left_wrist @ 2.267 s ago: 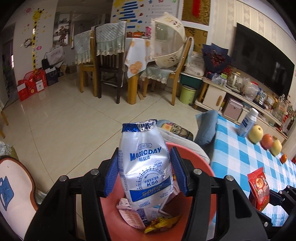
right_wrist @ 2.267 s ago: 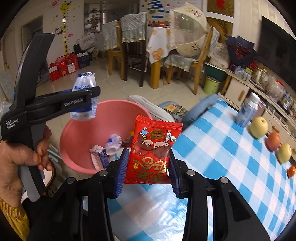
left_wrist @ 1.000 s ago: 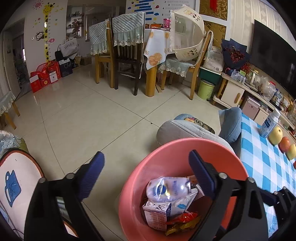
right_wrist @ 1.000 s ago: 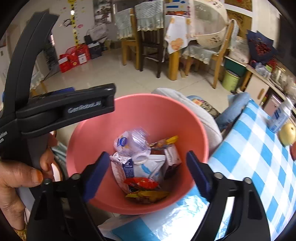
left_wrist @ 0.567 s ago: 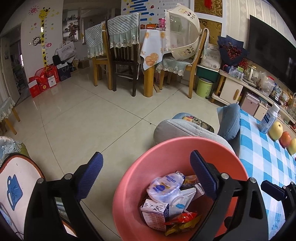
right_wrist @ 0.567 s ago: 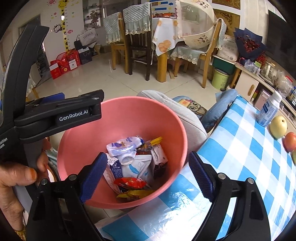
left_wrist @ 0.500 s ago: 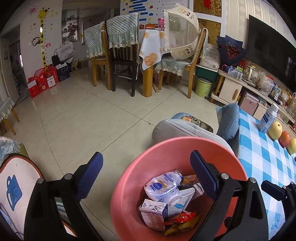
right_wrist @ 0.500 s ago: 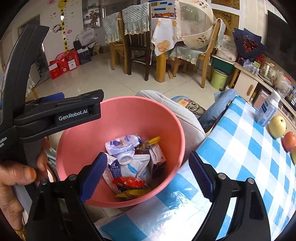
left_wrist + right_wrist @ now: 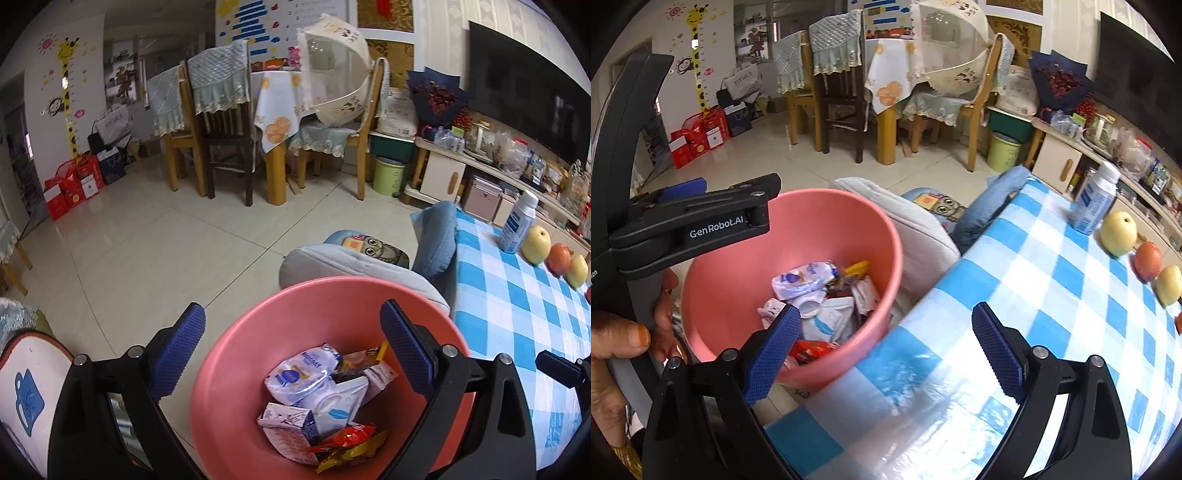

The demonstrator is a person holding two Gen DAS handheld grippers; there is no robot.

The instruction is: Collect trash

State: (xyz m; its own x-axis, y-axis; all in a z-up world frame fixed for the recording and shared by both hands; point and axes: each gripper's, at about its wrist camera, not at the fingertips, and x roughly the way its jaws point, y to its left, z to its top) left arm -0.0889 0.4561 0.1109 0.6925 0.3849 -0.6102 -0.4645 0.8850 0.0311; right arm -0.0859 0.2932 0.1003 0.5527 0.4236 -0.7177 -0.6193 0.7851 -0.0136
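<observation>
The trash lies heaped in the bottom of the pink plastic bin (image 9: 229, 373): a crumpled white-and-blue MAGICDAY pouch (image 9: 299, 373) on top, a small white-and-blue carton (image 9: 290, 424) in front of it, a red-and-yellow snack wrapper (image 9: 351, 445) nearest the camera, and other packets wedged between. The bin stands on the tiled floor, just beside the edge of the tabletop (image 9: 1027, 295), which is covered in a blue-and-white checked cloth. The left claw (image 9: 293, 349) hangs over the bin with its blue pads far apart and nothing between them. The right claw (image 9: 886, 347) is also spread wide and empty, its jaws having just been opening further; it hovers over the tabletop's edge, with its left pad in front of the bin. In the right wrist view a person's hand (image 9: 624, 343) grips the left claw's handle. Farther along the tabletop stand a white bottle (image 9: 1095, 199) and a row of fruit, led by a yellow apple (image 9: 1119, 232). A grey cushion (image 9: 916, 225) rests just behind the bin.
</observation>
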